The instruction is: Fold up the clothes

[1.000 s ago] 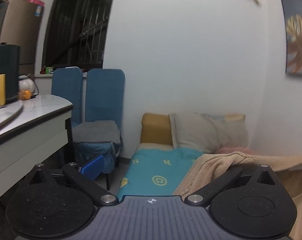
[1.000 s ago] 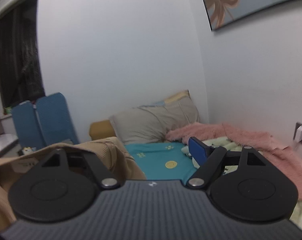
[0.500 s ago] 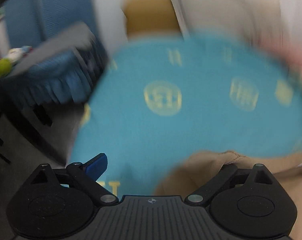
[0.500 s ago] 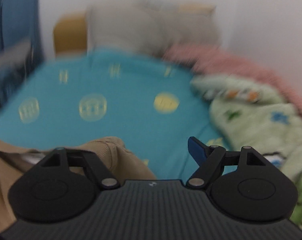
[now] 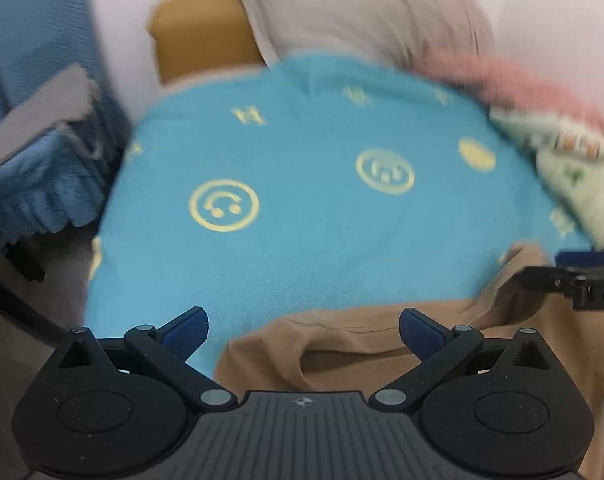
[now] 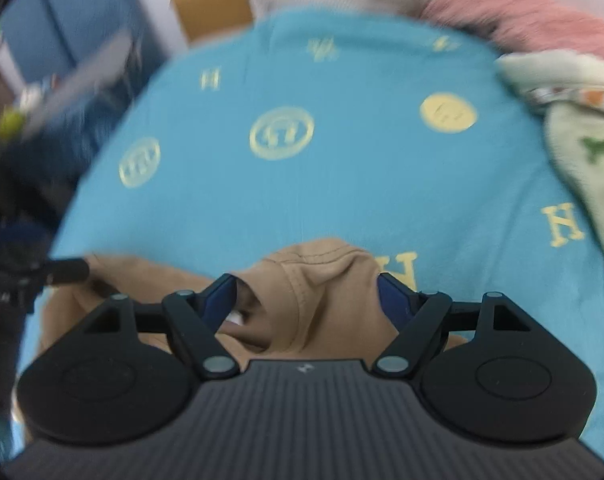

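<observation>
Tan garment lies bunched on teal bedsheet, lower centre of both views. Soft, light, floppy knit; likely sags. Left gripper fingers spread wide, holding nothing. Right gripper likewise wide, straddling raised fold. Best hold: stitched hem edge.

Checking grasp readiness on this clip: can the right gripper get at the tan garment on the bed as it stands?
Probably yes. The right gripper is open with the tan garment bunched directly between its fingers on the blue sheet; nothing lies between them.
</observation>
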### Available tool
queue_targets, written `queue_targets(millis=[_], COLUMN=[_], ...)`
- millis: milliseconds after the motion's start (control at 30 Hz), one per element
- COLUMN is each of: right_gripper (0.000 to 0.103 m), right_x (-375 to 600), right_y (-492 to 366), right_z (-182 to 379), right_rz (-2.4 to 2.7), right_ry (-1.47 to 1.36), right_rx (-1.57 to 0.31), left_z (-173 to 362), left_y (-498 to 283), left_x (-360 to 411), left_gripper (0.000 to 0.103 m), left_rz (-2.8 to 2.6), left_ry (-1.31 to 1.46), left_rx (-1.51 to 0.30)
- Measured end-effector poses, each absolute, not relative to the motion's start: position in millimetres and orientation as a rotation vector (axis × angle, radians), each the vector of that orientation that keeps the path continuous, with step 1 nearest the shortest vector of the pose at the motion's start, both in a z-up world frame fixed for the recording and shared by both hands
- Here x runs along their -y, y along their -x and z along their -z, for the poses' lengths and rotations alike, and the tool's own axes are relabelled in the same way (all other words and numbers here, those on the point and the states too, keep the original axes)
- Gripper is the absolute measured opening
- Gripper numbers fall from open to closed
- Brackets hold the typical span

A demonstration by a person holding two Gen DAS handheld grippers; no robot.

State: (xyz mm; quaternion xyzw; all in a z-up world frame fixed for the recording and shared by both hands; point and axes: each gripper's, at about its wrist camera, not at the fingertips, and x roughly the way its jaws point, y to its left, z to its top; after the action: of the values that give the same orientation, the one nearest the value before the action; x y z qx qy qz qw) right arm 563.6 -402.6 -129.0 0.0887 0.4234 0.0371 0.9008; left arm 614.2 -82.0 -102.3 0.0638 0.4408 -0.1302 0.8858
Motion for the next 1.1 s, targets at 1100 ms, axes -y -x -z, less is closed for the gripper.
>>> queue_targets(millis=[1100], right_gripper=[0.078], right_x=[327], right_y=[-111], right_z=[22], right_rz=[0.054], right_ry=[-0.293], right_rx=[-0.414], left_z=[84], left_y=[-225], left_x=[-13], left_gripper=[0.099], left_rz=[0.124], left_ry=[0.236], left_rx=[-0.728])
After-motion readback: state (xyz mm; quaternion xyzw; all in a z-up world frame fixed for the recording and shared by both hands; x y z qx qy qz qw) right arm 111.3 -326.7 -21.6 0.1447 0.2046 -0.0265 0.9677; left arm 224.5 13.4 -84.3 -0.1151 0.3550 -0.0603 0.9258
